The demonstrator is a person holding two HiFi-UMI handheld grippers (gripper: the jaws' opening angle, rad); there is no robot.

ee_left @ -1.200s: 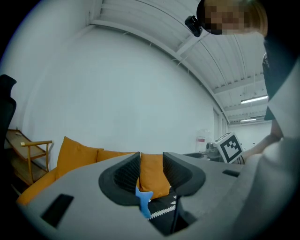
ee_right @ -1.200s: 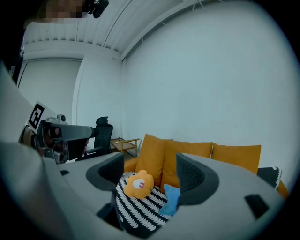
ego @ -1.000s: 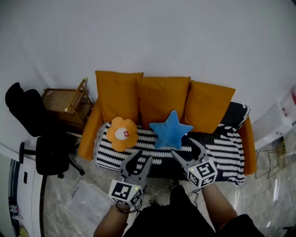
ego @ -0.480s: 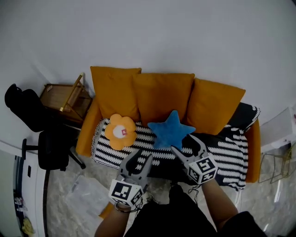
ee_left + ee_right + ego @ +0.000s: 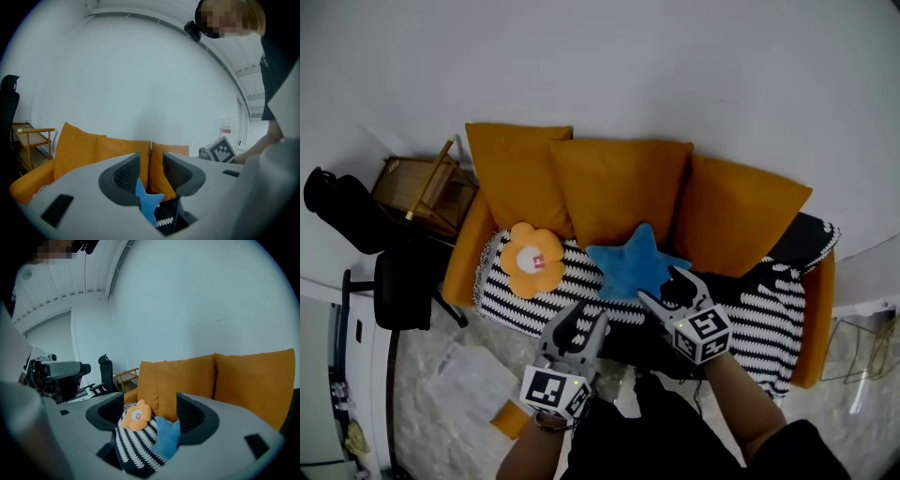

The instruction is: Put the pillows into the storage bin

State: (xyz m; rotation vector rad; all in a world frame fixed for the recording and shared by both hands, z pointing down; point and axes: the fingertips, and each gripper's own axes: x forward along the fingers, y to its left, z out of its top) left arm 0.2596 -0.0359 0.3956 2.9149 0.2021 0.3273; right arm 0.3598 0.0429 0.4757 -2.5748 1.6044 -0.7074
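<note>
Now the left claw and right claw hung open and empty at the sofa's near edge, the star pillow just beyond.

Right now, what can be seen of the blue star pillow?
The blue star pillow is plush, five-pointed, plain soft-looking fabric. It sits on the sofa's black-and-white striped throw, leaning against the middle orange back cushion, one point up. The orange flower pillow lies apart to its left. The open right gripper hangs before its lower right point, not gripping it.
</note>
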